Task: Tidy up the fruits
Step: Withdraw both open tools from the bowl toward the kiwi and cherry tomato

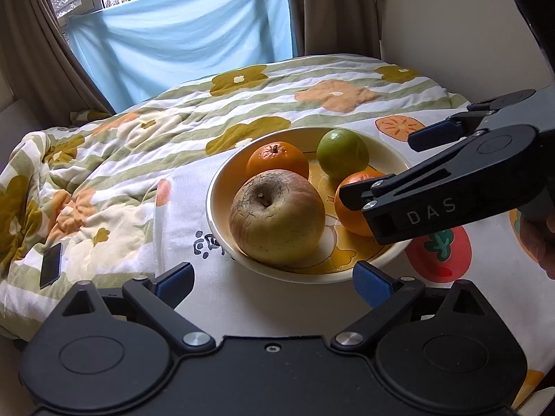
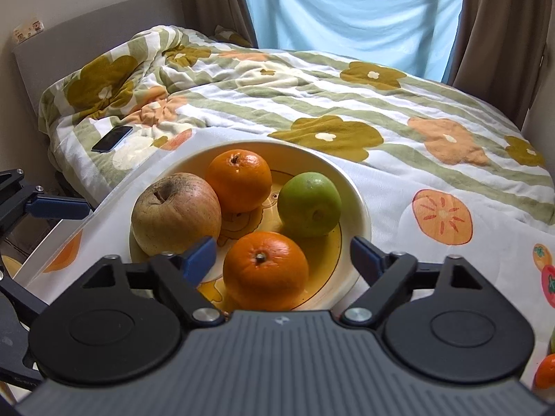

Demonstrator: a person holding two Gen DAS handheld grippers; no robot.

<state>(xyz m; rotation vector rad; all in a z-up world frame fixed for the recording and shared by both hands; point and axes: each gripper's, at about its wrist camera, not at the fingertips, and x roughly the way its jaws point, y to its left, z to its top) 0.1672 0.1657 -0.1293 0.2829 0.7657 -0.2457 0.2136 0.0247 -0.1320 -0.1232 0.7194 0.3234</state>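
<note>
While both claws gape wide and hold nothing, the right claw hangs over the near orange, its blue pads flanking the fruit without touching; the left claw sits just short of the plate. That round, glossy, cream plate holds four fruits: two dimpled oranges, one wrinkled, dull apple and one smooth green fruit. Beyond lies a quilted floral blanket with one dark phone.

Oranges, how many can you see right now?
3: far orange behind the apple, near orange between open right gripper fingers, and one partly visible at right edge.
</note>
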